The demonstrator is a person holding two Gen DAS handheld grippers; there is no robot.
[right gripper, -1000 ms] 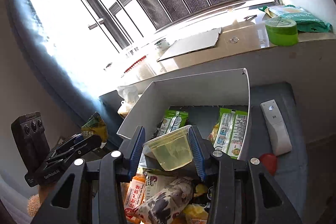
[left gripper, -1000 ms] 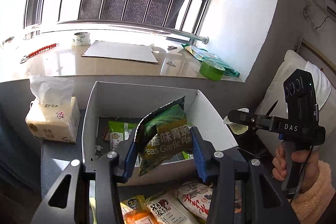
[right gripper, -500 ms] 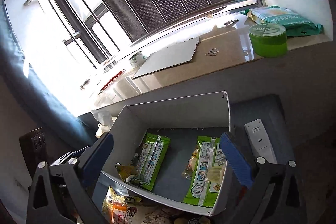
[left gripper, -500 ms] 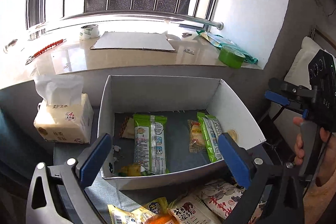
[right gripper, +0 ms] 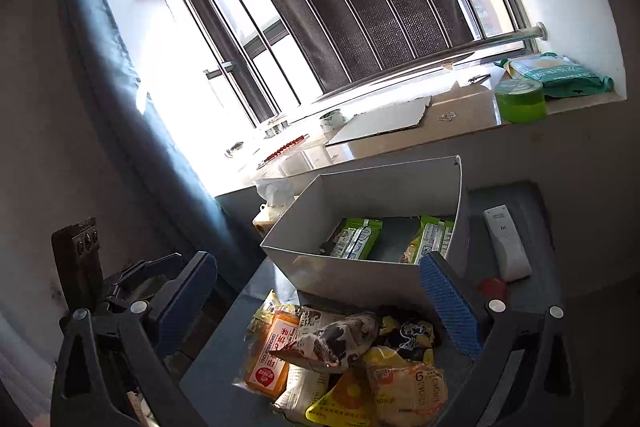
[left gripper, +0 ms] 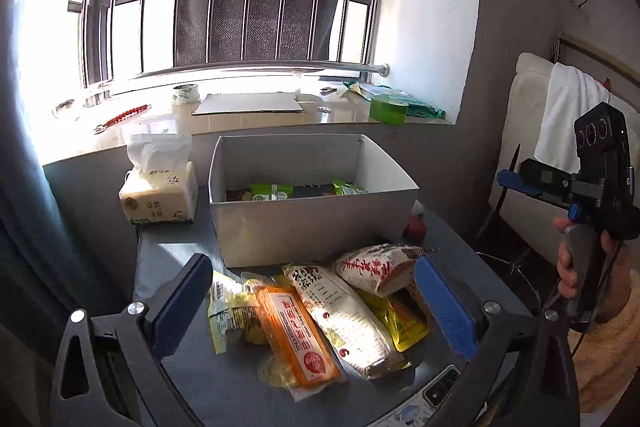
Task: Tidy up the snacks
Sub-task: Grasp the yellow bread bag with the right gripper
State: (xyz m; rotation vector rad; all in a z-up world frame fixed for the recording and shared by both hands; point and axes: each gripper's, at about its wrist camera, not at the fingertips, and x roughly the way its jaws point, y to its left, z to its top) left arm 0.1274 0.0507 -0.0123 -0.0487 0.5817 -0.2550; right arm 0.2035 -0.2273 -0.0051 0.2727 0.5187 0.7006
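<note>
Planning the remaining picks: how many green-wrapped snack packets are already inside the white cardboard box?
2 visible: one green-wrapped snack packet lies left of the white cardboard box's middle, the other against its right wall. The near wall may hide more.

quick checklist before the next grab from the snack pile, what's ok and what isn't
1. Left gripper empty, jaws wide after just opening: ok.
2. Right gripper empty, jaws wide after just opening: ok.
3. White box upright, open top, room left inside: ok.
4. Snack pile in front of the box, in front of both grippers: ok.
5. Single packet free to grab: not ok, packets overlap; the red-lettered white packet lies on top, the orange packet is partly under its neighbour.
6. White remote right of the box, clear of the pile: ok.
</note>
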